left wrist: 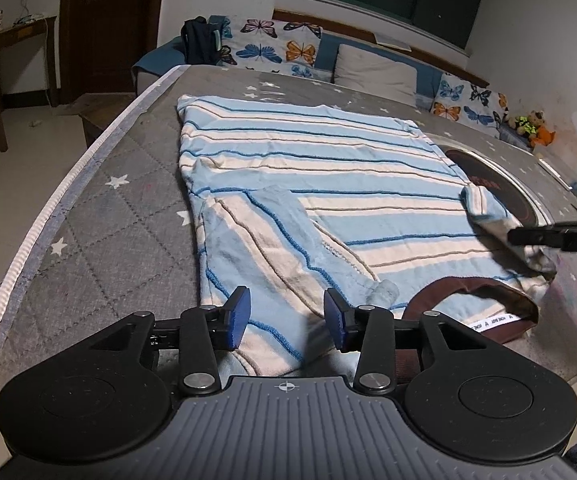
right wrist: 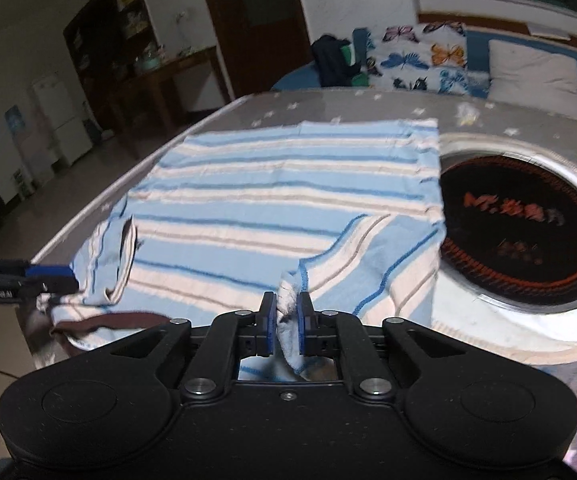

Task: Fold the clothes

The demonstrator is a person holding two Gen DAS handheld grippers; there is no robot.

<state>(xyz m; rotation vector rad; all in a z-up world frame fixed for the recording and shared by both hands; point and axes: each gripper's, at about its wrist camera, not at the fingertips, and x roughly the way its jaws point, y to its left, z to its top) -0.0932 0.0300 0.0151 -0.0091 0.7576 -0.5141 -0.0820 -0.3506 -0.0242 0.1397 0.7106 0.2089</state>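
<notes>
The right hand-held gripper [right wrist: 287, 325] is pinching the striped shirt's [left wrist: 308, 168] sleeve tip [right wrist: 288, 300] between closed pads to carry it inward, while the left hand-held gripper [left wrist: 287, 319] is hovering open directly above the already folded left sleeve [left wrist: 272, 248] on the desk [left wrist: 108, 220].

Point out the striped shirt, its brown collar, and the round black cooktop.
striped shirt [left wrist: 308, 160]: left wrist view, middle of the flat body panel.
brown collar [left wrist: 440, 292]: left wrist view, upper band of the neckline.
round black cooktop [right wrist: 524, 232]: right wrist view, centre of the dark disc.
</notes>
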